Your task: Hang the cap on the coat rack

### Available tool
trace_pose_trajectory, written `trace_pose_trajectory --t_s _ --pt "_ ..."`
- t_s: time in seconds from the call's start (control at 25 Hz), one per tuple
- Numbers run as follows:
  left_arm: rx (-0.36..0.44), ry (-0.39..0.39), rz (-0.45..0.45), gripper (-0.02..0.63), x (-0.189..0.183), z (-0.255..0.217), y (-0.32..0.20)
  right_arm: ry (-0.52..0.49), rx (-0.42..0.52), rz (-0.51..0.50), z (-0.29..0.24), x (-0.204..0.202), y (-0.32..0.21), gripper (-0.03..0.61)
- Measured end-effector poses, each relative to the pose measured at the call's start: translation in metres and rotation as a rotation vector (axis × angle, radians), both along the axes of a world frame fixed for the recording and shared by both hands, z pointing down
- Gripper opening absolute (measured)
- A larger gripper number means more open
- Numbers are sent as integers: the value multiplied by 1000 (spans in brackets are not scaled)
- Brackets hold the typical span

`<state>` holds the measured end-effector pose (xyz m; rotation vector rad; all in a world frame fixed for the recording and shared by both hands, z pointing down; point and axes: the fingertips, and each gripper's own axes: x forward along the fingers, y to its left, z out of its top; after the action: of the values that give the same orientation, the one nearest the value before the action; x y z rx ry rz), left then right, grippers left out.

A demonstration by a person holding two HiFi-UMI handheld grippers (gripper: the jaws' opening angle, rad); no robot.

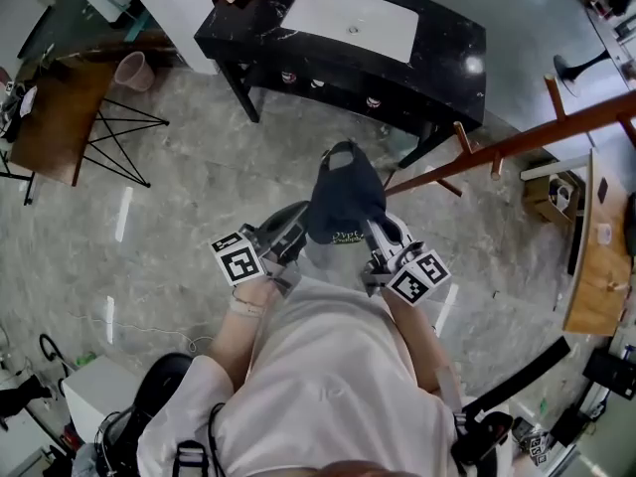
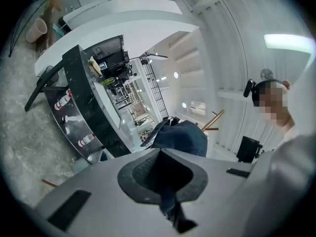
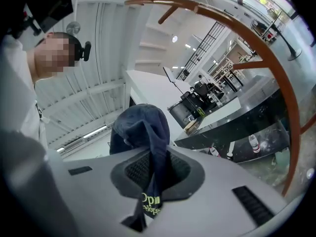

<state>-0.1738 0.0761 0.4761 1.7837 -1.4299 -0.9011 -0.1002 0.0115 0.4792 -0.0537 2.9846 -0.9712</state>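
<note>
Gripping dark cap point(image 1: 343, 199) both sides: left claw point(image 1: 296, 232), right claw point(image 1: 378, 232) pinched on fabric.

Holds both tongs out ahead of the chest, side by side and near each other, forearms bare and angled inward from the elbows. Grips one side of the cap point(image 1: 343, 202) with the left tongs point(image 1: 294, 233), jaws pressed together on a strip of its dark fabric. Clamps the other side with the right tongs point(image 1: 380, 235), jaws fully together on the fabric. Wears a pale band on the left wrist point(image 1: 246, 304). Turns both marker cubes upward.
</note>
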Motion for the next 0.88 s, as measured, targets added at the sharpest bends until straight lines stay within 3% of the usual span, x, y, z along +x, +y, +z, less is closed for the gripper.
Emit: trace_pose_trajectory --t_s 0.44,0.88 --pt "-3 -10 -78 8 -113 -11 37 9 10 -84 -13 -117 34 46" --pt "-4 -83 -173 8 -143 -39 34 -31 64 -163 -41 -158 27 46"
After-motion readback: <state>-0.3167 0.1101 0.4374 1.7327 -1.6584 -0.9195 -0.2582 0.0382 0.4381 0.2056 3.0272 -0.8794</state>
